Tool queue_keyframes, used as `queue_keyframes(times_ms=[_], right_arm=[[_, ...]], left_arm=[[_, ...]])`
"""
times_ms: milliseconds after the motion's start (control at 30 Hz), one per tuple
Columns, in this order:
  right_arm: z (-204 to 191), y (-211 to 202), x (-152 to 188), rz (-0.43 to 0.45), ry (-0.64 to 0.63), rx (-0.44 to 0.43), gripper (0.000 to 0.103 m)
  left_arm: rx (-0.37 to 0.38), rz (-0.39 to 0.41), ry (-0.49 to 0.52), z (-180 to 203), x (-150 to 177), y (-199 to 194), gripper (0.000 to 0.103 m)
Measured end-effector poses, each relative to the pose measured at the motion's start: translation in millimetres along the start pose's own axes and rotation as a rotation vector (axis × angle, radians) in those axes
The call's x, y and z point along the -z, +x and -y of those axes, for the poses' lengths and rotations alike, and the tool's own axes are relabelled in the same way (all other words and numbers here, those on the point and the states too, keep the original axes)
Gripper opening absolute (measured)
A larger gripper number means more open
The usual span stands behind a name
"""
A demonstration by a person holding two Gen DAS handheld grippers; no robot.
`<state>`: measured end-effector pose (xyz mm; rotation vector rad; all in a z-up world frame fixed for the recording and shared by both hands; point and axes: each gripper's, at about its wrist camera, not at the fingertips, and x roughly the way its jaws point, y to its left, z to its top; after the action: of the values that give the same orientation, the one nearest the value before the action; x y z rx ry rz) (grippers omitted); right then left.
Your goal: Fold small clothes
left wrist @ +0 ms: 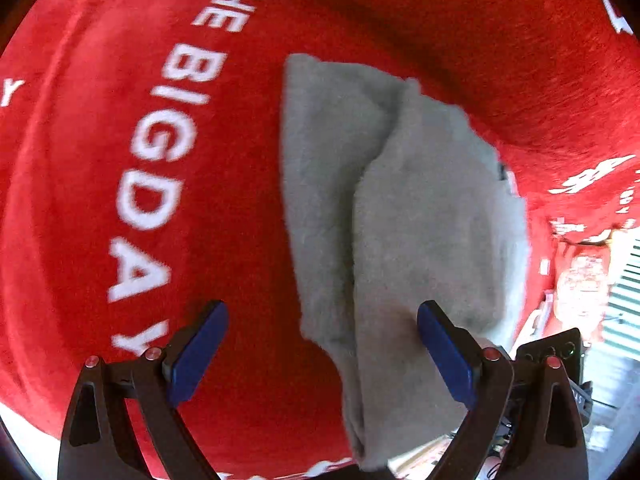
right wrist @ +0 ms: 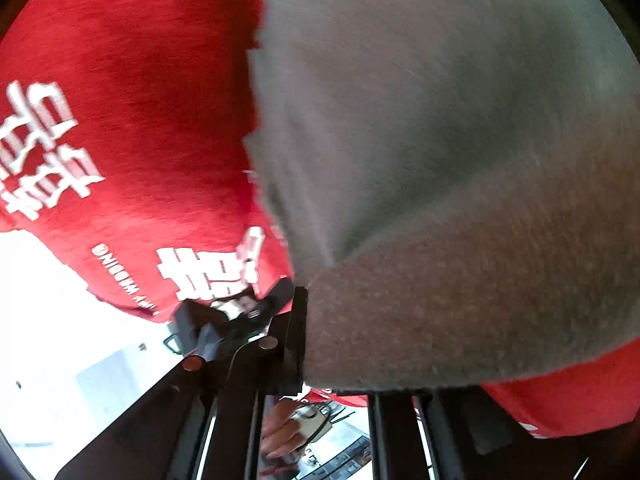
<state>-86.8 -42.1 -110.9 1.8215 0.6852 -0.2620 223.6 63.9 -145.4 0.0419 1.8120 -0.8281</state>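
A red cloth [left wrist: 100, 208] printed with white lettering covers the work surface, and the grey garment [left wrist: 400, 200] lies on it with one flap already laid over the rest, so folding appears begun but not finished. The left wrist view shows the left gripper [left wrist: 322, 350] wide open and empty above the garment's near end. Only the right wrist view shows the right gripper [right wrist: 316, 360] closed on the garment's near edge, fabric draped over its fingers.

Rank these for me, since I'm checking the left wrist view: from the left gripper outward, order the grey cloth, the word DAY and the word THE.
1. grey cloth, right of centre, reaching between the left gripper fingers.
2. DAY, left, printed on the red cloth.
3. THE, top, farthest.
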Motion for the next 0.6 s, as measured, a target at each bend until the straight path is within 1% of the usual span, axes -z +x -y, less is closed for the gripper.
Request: queue_keyframes(times_ms=[100,167,200,233,300,333,367,400,433,467,533,600], right_arm=[[-21.0,-8.1,-2.0,-0.013,-0.08,-0.029,0.009],[-27.8,-11.8,-2.4,-0.019,-0.107,-0.036,0.009],[-30.6,-12.7,-3.0,-0.021,-0.118,-0.037,0.009],[-32.9,-13.3,-3.0,-0.029,-0.136,-0.029,0.009],[-33.4,-13.2,-1.6,-0.048,-0.168,0.009,0.009],[-32.1,-12.1,0.0,-0.063,-0.181,0.038,0.009],[-30.6,-11.6,-0.2,-0.076,-0.187,0.062,0.009],[-28.1,-12.6,1.6,-0.098,-0.196,0.097,0.01],[-25.3,-12.5,3.8,-0.126,-0.205,0.14,0.013],[-23.2,-13.6,5.7,-0.156,-0.213,0.193,0.014],[-22.5,-20.4,9.0,-0.23,-0.245,0.296,0.026],[-29.2,-33.6,10.3,-0.267,-0.299,0.327,0.075]], left_arm=[[0.123,-0.033,0.026,17.0,-15.0,8.2,0.096],[0.158,-0.047,0.05,32.7,-17.5,12.8,0.096],[0.171,-0.061,0.078,44.4,-24.0,18.7,0.096],[0.17,-0.065,0.097,50.3,-23.9,23.6,0.096],[0.109,-0.055,0.158,68.9,-24.6,29.7,0.094],[0.077,-0.05,0.184,76.7,-24.9,31.1,0.072],[0.04,-0.053,0.213,81.1,-22.4,35.2,0.036],[-0.004,-0.071,0.237,84.8,-22.6,41.1,0.028],[-0.017,-0.073,0.24,90.0,-19.8,43.7,0.028],[-0.035,-0.063,0.254,90.6,-17.4,44.6,0.028],[-0.056,-0.044,0.291,87.0,-6.3,43.2,0.028],[-0.082,-0.032,0.314,87.3,-2.0,43.3,0.028]])
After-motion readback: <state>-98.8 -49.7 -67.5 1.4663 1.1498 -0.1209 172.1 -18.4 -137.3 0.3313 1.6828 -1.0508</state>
